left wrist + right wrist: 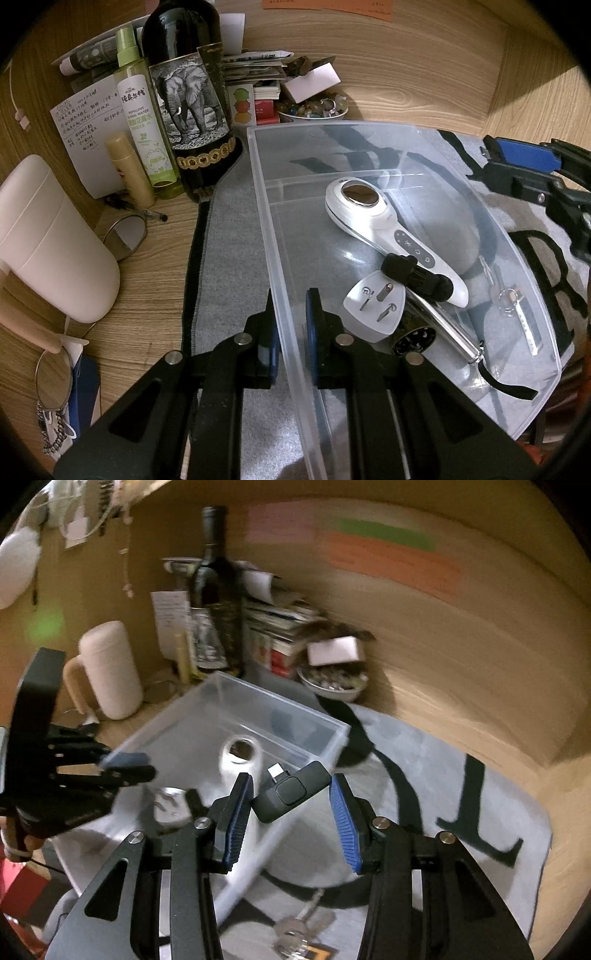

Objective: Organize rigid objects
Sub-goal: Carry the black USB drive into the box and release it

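The left gripper (290,332), nearest the lens, pinches the clear bin's (369,127) left wall in a narrow grip. Inside, toward two o'clock, lie the white handheld device (373,218) and plug adapter (373,306). The right gripper (291,823) stands wide. A black dongle (291,794) sits at twelve o'clock between its pads, long axis slanting toward two; whether it touches them is unclear.

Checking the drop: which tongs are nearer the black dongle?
Right. The right tongs are open with the dongle between the fingers; the left tongs grip the bin wall opposite.
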The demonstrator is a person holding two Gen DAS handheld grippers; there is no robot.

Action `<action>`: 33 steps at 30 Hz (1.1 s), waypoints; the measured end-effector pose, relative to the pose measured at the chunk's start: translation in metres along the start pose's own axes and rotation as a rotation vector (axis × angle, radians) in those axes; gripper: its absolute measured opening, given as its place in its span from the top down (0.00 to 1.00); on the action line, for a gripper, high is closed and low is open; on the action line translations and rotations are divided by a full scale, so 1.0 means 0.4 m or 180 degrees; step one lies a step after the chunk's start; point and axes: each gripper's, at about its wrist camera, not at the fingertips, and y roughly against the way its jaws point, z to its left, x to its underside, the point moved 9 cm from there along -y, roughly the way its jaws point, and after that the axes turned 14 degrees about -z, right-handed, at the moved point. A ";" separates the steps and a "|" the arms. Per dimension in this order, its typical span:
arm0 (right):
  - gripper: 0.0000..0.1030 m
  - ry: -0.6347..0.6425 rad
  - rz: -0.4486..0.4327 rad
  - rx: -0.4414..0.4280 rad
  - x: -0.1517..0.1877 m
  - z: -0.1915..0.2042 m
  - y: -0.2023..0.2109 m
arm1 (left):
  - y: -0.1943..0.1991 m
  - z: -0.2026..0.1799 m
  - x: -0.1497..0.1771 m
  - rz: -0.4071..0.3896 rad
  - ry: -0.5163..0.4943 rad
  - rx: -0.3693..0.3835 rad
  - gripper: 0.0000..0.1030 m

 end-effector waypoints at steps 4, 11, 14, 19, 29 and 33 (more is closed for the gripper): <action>0.62 0.0058 0.0012 -0.0138 -0.001 0.049 -0.021 | 0.000 0.000 0.000 0.0000 -0.0001 0.0000 0.89; 0.61 0.0134 0.0200 -0.0233 0.028 0.098 -0.079 | 0.000 -0.001 0.000 0.0000 -0.0001 -0.0001 0.89; 0.61 0.0121 0.0310 -0.0289 0.045 0.108 -0.097 | 0.000 -0.001 0.000 0.0003 -0.0001 0.0001 0.89; 0.61 0.0136 0.0409 -0.0250 0.058 0.113 -0.114 | -0.001 0.000 0.002 0.0002 0.0001 0.0005 0.89; 0.55 0.0107 0.0271 -0.0156 0.028 0.082 -0.067 | -0.001 0.001 0.003 0.0002 -0.0001 0.0001 0.89; 0.54 0.0048 0.0127 -0.0045 0.006 0.041 -0.013 | -0.001 0.000 0.003 0.0002 -0.0005 0.0000 0.89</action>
